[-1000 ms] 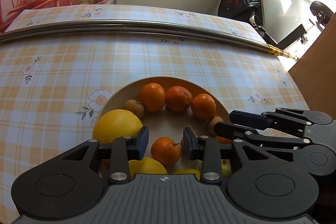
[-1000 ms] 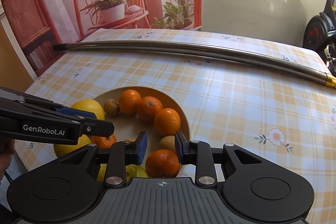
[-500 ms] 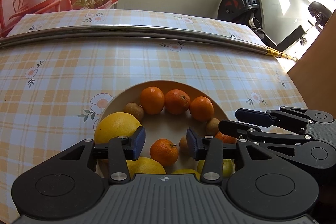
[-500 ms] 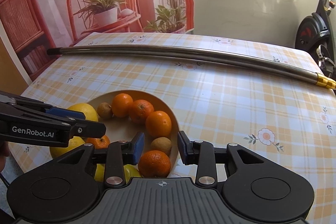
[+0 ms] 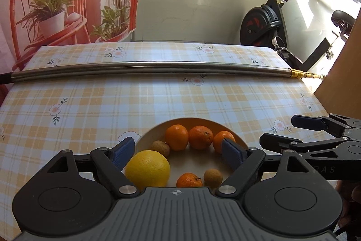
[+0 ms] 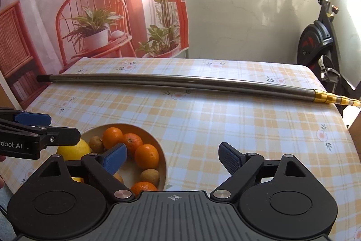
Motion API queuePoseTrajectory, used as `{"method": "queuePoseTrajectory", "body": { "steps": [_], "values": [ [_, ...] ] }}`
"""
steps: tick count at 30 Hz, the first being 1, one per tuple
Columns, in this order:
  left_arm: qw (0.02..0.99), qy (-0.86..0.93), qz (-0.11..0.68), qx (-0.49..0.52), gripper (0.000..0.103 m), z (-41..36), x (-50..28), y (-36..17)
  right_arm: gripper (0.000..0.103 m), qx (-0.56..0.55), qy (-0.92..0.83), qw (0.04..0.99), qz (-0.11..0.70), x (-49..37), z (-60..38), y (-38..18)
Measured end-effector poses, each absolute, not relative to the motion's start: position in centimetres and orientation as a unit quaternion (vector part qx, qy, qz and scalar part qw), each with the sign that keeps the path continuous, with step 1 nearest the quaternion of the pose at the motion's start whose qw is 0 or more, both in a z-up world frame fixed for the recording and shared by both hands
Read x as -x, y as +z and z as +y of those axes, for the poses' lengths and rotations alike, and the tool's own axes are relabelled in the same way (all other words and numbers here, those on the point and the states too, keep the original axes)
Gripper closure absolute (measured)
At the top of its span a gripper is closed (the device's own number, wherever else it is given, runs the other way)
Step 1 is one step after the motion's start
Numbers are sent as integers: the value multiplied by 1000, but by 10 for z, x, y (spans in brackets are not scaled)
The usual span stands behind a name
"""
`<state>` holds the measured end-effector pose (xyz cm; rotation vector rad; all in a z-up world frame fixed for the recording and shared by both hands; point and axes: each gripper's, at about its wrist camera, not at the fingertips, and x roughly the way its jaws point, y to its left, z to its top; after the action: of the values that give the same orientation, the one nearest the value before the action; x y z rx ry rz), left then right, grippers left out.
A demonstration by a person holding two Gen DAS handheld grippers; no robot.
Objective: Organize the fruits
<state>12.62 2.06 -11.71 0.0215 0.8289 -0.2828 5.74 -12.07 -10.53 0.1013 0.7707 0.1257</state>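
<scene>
A tan bowl (image 5: 191, 122) near the table's front edge holds several oranges (image 5: 177, 137), a big yellow citrus (image 5: 147, 167) and small brown fruits (image 5: 160, 148). My left gripper (image 5: 178, 150) hovers above the bowl, open and empty, its blue pads wide apart. In the right wrist view the same bowl (image 6: 163, 159) sits low and left, with oranges (image 6: 146, 156) and a brown fruit (image 6: 150, 176) inside. My right gripper (image 6: 172, 156) is open and empty over the bowl's right rim and the tablecloth. Each gripper shows in the other's view.
A long metal pole (image 5: 146, 68) with a gold tip (image 6: 331, 98) lies across the far half of the checked tablecloth (image 6: 225, 123). An exercise bike (image 5: 268, 22) stands beyond the right edge. A brown panel (image 5: 343, 73) rises at the right.
Both grippers have opened wide and pulled back and up from the bowl. The oranges that sat between their fingers now lie free in the bowl.
</scene>
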Motion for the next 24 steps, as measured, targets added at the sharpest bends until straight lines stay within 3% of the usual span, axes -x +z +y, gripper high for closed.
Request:
{"method": "queuePoseTrajectory", "body": {
  "steps": [3,10,17,24],
  "values": [
    [915,-130,380,-28,11,19,-122,-107,1,-55,62,923,377,-60,-126,-99],
    [918,-129,374,-32,0,18,-119,-101,0,-61,73,915,391,-60,-124,-95],
    [923,-106,369,-42,0,24,-117,-93,0,-60,74,923,372,-55,-124,-76],
    [950,-80,302,-24,0,40,-116,-36,0,-46,80,948,304,-55,-124,-17]
  ]
}}
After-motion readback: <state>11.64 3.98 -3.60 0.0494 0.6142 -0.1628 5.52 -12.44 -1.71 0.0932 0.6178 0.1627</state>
